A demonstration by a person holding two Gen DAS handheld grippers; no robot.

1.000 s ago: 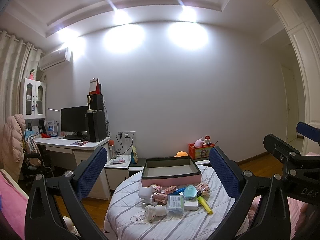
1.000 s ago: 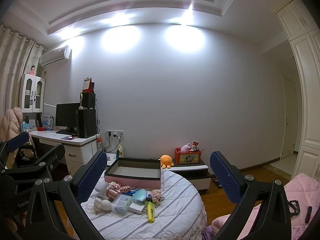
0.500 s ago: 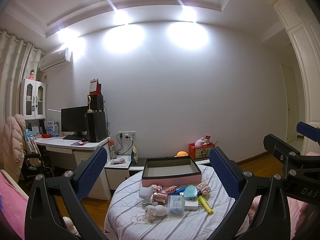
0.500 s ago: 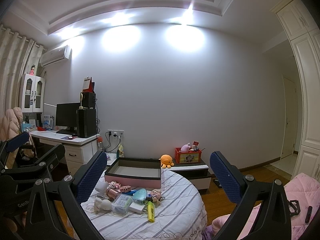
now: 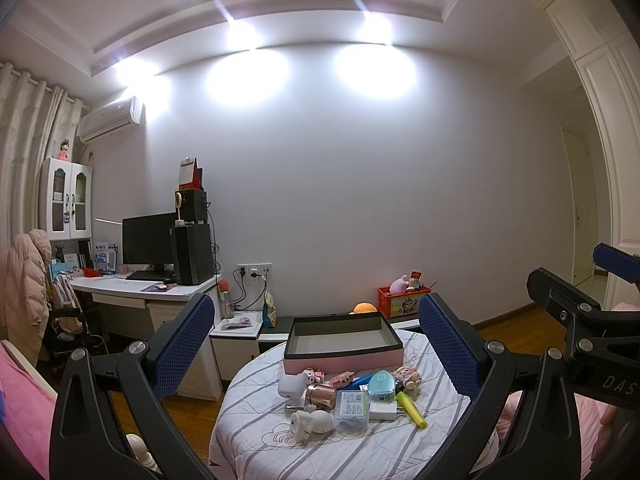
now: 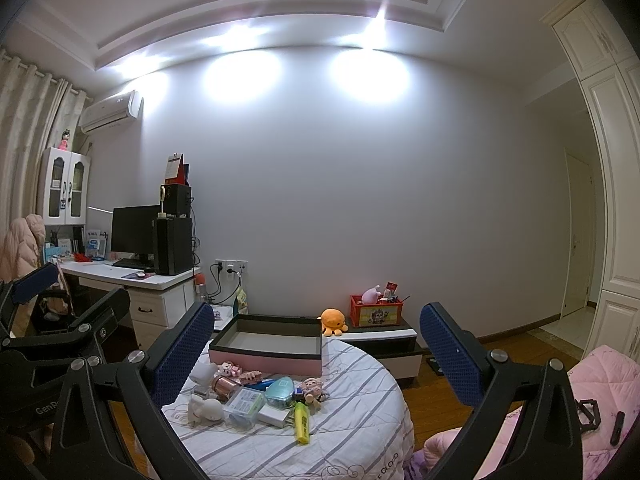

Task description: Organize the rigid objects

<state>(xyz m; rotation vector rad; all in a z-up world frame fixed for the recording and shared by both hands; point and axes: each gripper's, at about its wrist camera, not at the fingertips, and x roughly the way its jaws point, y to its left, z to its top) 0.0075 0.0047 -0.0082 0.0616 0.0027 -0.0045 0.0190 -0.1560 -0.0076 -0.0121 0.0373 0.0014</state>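
The small rigid objects (image 5: 352,398) lie clustered at six o'clock of the empty pink box (image 5: 343,345) on the round table (image 5: 260,432), so both spread, empty grippers, left gripper (image 5: 316,346) and right gripper (image 6: 317,350), should descend slowly onto an outlying piece first.

Grey wall (image 5: 380,200), white desk (image 5: 140,292), wood floor (image 6: 516,352)

Round table (image 5: 280,446) ahead of left gripper (image 5: 316,354) | open box (image 5: 342,342) at its far side | small objects (image 5: 352,400) clustered nearer, before box
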